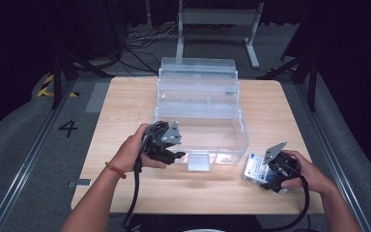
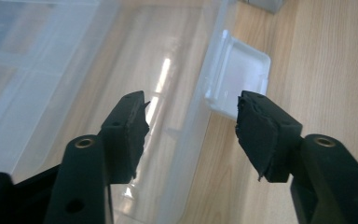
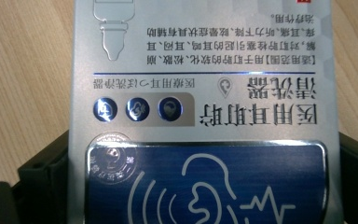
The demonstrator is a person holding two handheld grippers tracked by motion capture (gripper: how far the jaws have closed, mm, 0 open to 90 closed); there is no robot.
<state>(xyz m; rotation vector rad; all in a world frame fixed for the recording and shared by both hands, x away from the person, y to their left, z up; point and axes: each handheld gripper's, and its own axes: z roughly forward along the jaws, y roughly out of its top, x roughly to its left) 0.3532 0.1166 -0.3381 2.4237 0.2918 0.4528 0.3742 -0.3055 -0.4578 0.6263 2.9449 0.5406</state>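
Observation:
A clear plastic storage box point(image 1: 232, 126) stands open in the middle of the wooden table point(image 1: 125, 106), its lid tilted back. My left gripper point(image 1: 176, 154) hovers at the box's front left corner. In the left gripper view it point(image 2: 191, 123) stands open with nothing between the jaws, and the box wall and its white latch point(image 2: 235, 79) lie beyond them. At the front right, my right gripper point(image 1: 269, 175) is shut on a silver and blue carton point(image 1: 255, 166). The printed carton point(image 3: 205, 93) sits between the black fingers point(image 3: 42, 172), low over the table.
The latch tab point(image 1: 199, 162) juts from the box's front wall toward me. Beyond the table's far edge stand a grey metal frame point(image 1: 217, 19) and loose cables on the floor. Grey floor with a rail point(image 1: 29, 150) runs along the left side.

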